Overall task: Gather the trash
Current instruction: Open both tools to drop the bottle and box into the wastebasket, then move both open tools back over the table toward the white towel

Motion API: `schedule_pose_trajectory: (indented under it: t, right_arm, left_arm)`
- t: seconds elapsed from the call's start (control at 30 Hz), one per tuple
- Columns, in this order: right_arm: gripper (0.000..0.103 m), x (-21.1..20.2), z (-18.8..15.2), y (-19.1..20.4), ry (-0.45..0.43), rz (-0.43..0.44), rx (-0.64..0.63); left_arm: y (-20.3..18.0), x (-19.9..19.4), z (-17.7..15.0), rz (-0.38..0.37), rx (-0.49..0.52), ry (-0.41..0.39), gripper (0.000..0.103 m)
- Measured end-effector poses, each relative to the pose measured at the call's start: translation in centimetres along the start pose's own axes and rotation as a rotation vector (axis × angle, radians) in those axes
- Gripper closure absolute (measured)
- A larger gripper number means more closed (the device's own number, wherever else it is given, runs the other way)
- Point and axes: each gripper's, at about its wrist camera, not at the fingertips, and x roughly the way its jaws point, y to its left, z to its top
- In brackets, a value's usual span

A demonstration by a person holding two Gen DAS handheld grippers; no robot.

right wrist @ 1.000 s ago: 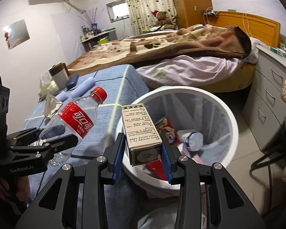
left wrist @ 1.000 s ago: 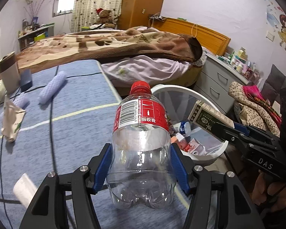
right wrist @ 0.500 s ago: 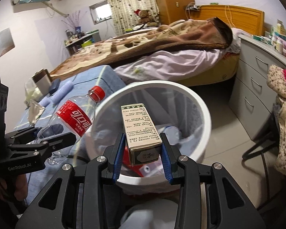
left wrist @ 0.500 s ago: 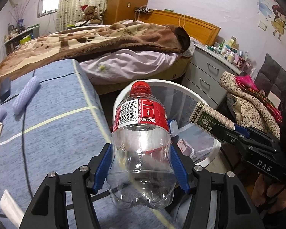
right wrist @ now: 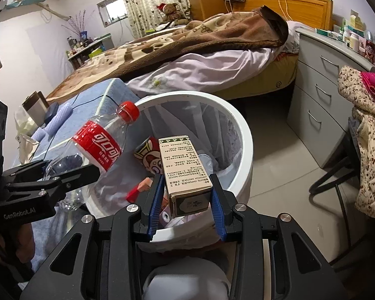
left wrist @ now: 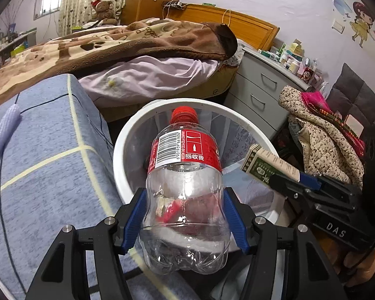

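My left gripper is shut on an empty clear plastic bottle with a red cap and red label, held over the near rim of a white trash bin. My right gripper is shut on a small printed cardboard box, hanging above the same trash bin. The bin is lined with a bag and holds wrappers, a red packet and another bottle. The box and the right gripper show at the right of the left wrist view, and the bottle at the left of the right wrist view.
A blue padded surface with a cable and a lilac roll lies left of the bin. Behind are a bed with a brown blanket, a grey drawer unit and clothes piled on a chair. A cup stands farther left.
Both grippers have moved toward and over the bin and tipped lower. The bottle, which was above the blue surface, now hangs over the bin's rim. Both grips are unchanged.
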Motion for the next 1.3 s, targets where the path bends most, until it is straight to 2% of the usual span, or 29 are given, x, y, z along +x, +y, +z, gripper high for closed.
schedule_pose_trajectory:
  t: [0.03, 0.1, 0.13, 0.17, 0.27, 0.57, 0.87, 1.3]
  right_arm:
    - [0.065, 0.0, 0.0, 0.0, 0.000, -0.006, 0.001]
    - [0.057, -0.1, 0.0, -0.1, -0.011, -0.019, 0.003]
    - [0.043, -0.2, 0.0, -0.1, -0.019, -0.018, 0.002]
    - [0.034, -0.3, 0.1, 0.0, -0.024, -0.015, 0.001]
    - [0.034, -0.6, 0.2, 0.0, -0.032, -0.016, 0.000]
    - [0.034, -1.7, 0.5, 1.4, -0.050, 0.022, -0.018]
    - [0.034, -3.0, 0.2, 4.5, -0.074, 0.090, -0.080]
    - [0.034, -3.4, -1.0, 8.3, -0.061, 0.175, -0.168]
  left_arm:
    - [0.0, 0.1, 0.1, -0.005, -0.001, -0.002, 0.042]
    - [0.1, 0.1, 0.3, -0.011, -0.006, -0.013, 0.042]
    - [0.1, 0.0, 0.3, -0.011, -0.006, -0.024, 0.041]
    - [0.1, -0.1, 0.4, -0.010, -0.005, -0.032, 0.040]
    - [0.2, -0.5, 0.4, -0.006, -0.003, -0.048, 0.034]
    - [1.4, -2.9, -0.5, 0.033, -0.034, -0.078, 0.034]
    - [3.1, -6.4, -2.5, 0.086, -0.063, -0.107, 0.034]
    - [6.4, -10.6, -6.0, 0.195, -0.139, -0.129, 0.034]
